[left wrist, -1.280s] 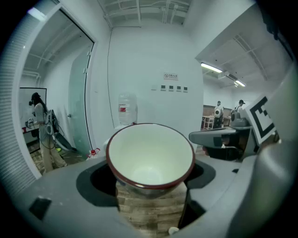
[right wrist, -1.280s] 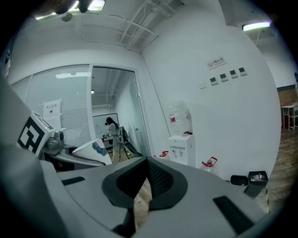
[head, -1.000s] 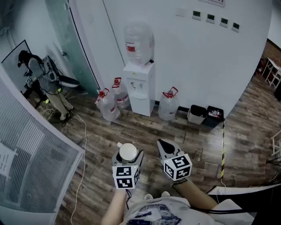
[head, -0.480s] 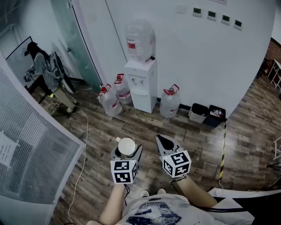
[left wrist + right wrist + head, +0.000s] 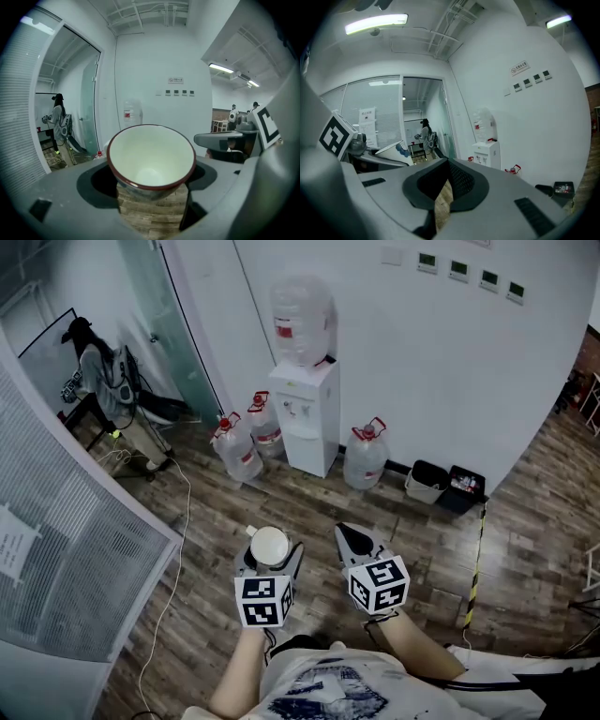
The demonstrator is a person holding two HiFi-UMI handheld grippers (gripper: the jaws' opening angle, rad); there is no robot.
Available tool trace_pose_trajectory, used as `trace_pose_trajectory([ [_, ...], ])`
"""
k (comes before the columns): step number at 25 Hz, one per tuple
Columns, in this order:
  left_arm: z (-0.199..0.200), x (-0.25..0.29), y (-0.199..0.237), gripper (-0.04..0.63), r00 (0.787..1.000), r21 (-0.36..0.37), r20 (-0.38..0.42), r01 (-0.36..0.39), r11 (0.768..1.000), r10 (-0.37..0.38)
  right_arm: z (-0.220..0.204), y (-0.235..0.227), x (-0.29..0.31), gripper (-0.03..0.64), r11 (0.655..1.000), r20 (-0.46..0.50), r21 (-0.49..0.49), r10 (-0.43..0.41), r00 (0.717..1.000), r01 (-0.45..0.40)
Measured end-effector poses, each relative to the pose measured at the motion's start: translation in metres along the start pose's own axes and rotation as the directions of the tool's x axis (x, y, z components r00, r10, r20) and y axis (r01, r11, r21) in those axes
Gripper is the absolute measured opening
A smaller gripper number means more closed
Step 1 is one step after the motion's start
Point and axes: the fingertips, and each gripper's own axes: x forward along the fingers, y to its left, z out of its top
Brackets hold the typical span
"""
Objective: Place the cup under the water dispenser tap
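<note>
A white cup [image 5: 269, 545] with a dark red rim stands upright between the jaws of my left gripper [image 5: 269, 557], which is shut on it. The left gripper view shows the cup [image 5: 151, 159] empty, held low on its body by the left gripper [image 5: 152, 190]. My right gripper [image 5: 352, 542] hangs beside it, shut with nothing in it; a thin slit of floor shows between its jaws [image 5: 442, 196]. The white water dispenser [image 5: 303, 416] with a clear bottle on top stands against the far wall, well ahead of both grippers, and shows in the right gripper view [image 5: 486, 153].
Three water jugs [image 5: 236, 451] [image 5: 265, 427] [image 5: 366, 457] stand on the wooden floor beside the dispenser. Two small bins [image 5: 425, 486] sit further right along the wall. A person [image 5: 98, 371] stands at a desk behind a glass door. A cable [image 5: 174, 549] runs along the floor at the left.
Both grippers keep the same pose, the left still holding the cup. The head view has shifted slightly, and the person at the far left has moved a little.
</note>
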Motion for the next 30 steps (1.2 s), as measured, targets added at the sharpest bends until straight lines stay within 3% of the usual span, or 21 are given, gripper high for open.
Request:
trace_pose_trajectory([
  [14,0.010,0.044,0.027,0.437,1.000,-0.010,-0.006,-0.010,1.000,0.010,-0.003,-0.020,0.048,0.020,1.000,-0.022,0.022,0.005,1.000,-0.004],
  [21,0.023,0.106,0.067,0.437,1.000,-0.016,-0.013,0.022,1.000,-0.022,0.002,-0.040,0.117,0.020,0.999,-0.042,0.021,-0.024,0.999,0.025],
  [30,0.054,0.189,0.148,0.437,0.997,-0.016,-0.041,0.063,0.998,-0.063,0.026,-0.049,0.235,0.020,0.999,-0.062,0.024,-0.046,0.997,0.048],
])
